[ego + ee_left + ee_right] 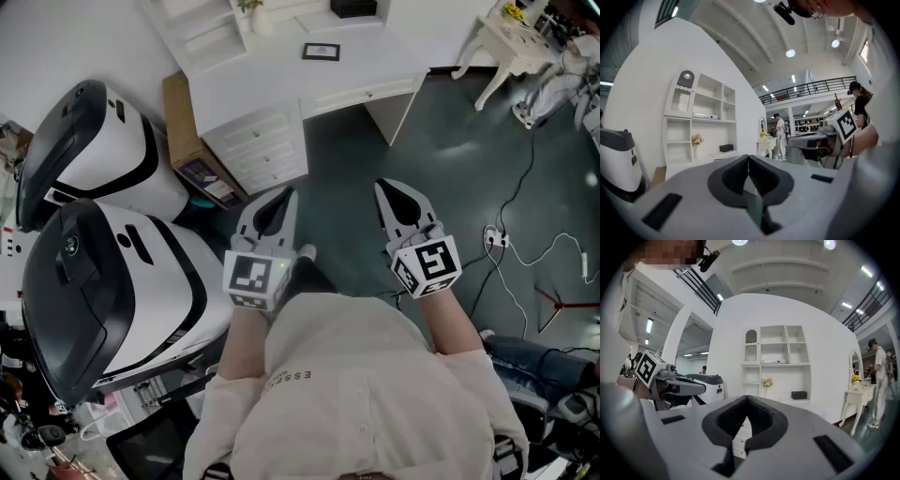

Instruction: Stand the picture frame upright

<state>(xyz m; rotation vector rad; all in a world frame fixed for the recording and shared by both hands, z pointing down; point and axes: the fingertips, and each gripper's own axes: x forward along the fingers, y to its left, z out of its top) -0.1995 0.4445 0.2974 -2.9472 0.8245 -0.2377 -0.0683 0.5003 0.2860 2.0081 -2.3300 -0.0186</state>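
Note:
The picture frame (321, 52), small with a dark border, lies flat on the white desk (375, 66) at the far side of the head view. Both grippers are held level in front of the person's chest, well short of the desk. My left gripper (285, 195) is shut with nothing between its jaws, which also meet in the left gripper view (748, 161). My right gripper (385, 187) is likewise shut and empty, with its dark pads together (746, 401). I cannot make out the frame in either gripper view.
Two large white and black machines (94, 150) (103, 300) stand at the left, with a cardboard box (187, 131) beside the desk drawers (258, 145). A shelf unit (776, 362) rises behind the desk, holding a black box (799, 395) and flowers (766, 382). Cables (525, 244) cross the floor at the right.

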